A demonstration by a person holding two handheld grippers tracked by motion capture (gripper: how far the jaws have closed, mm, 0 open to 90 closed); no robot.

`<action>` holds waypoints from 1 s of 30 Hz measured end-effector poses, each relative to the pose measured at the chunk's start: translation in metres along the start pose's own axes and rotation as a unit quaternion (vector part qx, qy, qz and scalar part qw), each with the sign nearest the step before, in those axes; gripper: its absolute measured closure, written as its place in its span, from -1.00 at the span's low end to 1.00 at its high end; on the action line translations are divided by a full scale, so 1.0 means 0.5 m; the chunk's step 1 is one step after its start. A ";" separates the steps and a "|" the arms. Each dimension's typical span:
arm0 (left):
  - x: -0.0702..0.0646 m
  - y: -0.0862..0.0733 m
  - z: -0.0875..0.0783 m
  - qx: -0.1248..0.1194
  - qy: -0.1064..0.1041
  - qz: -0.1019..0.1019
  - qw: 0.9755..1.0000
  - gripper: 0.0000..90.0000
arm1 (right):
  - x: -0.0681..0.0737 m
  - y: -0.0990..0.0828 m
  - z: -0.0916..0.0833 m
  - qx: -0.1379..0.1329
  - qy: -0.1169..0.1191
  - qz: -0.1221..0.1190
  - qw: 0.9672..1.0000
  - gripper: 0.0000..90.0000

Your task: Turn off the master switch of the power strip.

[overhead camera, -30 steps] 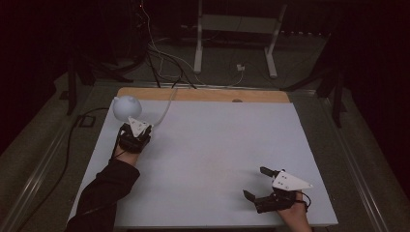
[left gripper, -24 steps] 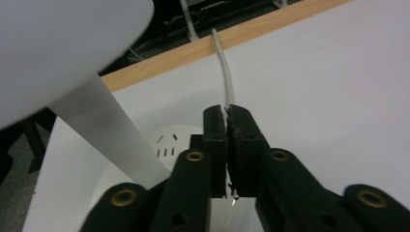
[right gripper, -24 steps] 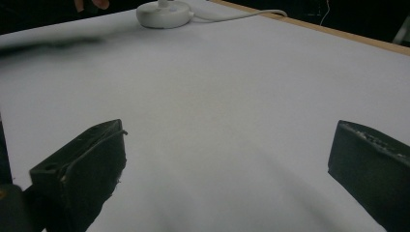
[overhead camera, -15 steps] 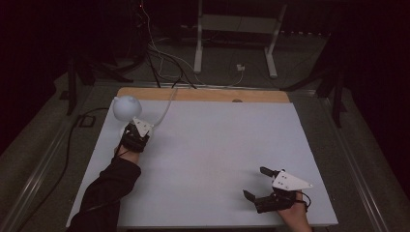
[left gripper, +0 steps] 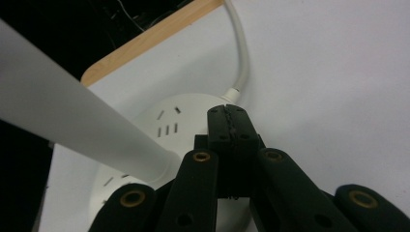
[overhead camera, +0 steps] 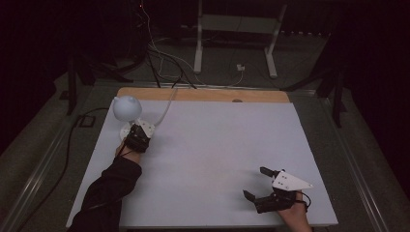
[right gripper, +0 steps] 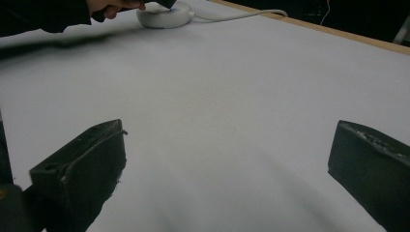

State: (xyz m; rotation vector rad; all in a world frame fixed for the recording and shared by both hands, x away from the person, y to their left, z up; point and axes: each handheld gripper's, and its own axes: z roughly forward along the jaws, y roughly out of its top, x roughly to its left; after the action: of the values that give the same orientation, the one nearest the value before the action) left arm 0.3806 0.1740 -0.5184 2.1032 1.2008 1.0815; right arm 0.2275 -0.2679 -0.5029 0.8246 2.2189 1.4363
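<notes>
Your left gripper [left gripper: 227,126] closed, tips over lamp base [left gripper: 164,126] at table's 10 o'clock. Hard press could tip lamp. Right gripper [overhead camera: 263,186] open, idle.

I find no readable text, label, brand or number. The lamp base [left gripper: 159,128] under my left hand-held gripper [left gripper: 227,121] bears only short unlettered dashes.

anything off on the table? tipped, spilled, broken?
Nothing stands out. The lamp stands upright on its round base, cord attached, with the shut left gripper over the base. The right gripper lies open on the bare white sheet.
</notes>
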 end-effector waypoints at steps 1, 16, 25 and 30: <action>-0.002 0.000 0.001 -0.001 0.003 0.003 1.000 1.00 | 0.000 0.000 0.000 0.000 0.000 0.000 1.000 -1.00; 0.007 0.006 0.005 0.021 -0.012 0.006 1.000 1.00 | 0.000 -0.001 0.002 0.003 0.000 0.000 1.000 -1.00; 0.016 0.013 0.010 0.039 -0.017 0.023 0.999 1.00 | 0.001 0.000 0.002 0.002 0.000 -0.002 1.000 -1.00; 0.016 0.020 0.009 0.053 -0.024 0.041 0.997 1.00 | 0.002 -0.001 0.004 0.005 0.002 -0.001 1.000 -1.00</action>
State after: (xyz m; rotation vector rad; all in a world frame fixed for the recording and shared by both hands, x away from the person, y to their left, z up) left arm 0.3913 0.1759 -0.5105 2.2640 1.1806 1.0173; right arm 0.2277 -0.2657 -0.5042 0.8232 2.2310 1.4281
